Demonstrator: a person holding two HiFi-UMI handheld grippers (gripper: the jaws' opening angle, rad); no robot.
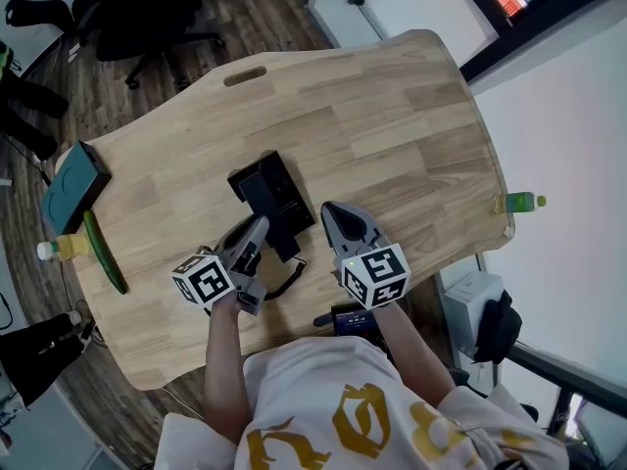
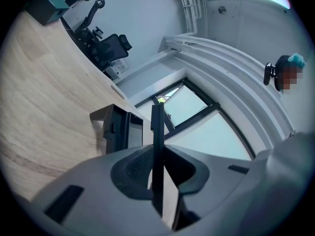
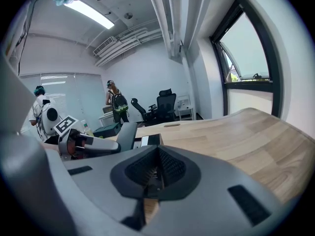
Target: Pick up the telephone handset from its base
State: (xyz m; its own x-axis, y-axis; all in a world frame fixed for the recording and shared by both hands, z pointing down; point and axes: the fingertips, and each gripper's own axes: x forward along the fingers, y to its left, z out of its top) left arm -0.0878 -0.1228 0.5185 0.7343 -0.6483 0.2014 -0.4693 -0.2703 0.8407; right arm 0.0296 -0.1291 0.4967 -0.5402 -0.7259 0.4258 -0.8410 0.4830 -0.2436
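The black telephone base (image 1: 266, 177) lies in the middle of the wooden table (image 1: 392, 135). My left gripper (image 1: 259, 227) is shut on the black handset (image 1: 285, 235) by the base's near end, and the handset's curly cord (image 1: 287, 284) hangs toward the table edge. In the left gripper view the handset (image 2: 157, 132) stands edge-on as a thin dark bar between the jaws, with the base (image 2: 118, 128) behind it to the left. My right gripper (image 1: 335, 215) hovers just right of the handset, jaws together and empty; its own view shows the left gripper (image 3: 86, 144) and the base (image 3: 147, 140).
A teal box (image 1: 72, 182), a long green object (image 1: 104, 253) and a small bottle (image 1: 57, 250) sit at the table's left end. A green bottle (image 1: 519, 202) lies beyond the right edge. Office chairs (image 1: 147, 18) stand behind the table. Two people (image 3: 116, 104) stand far off.
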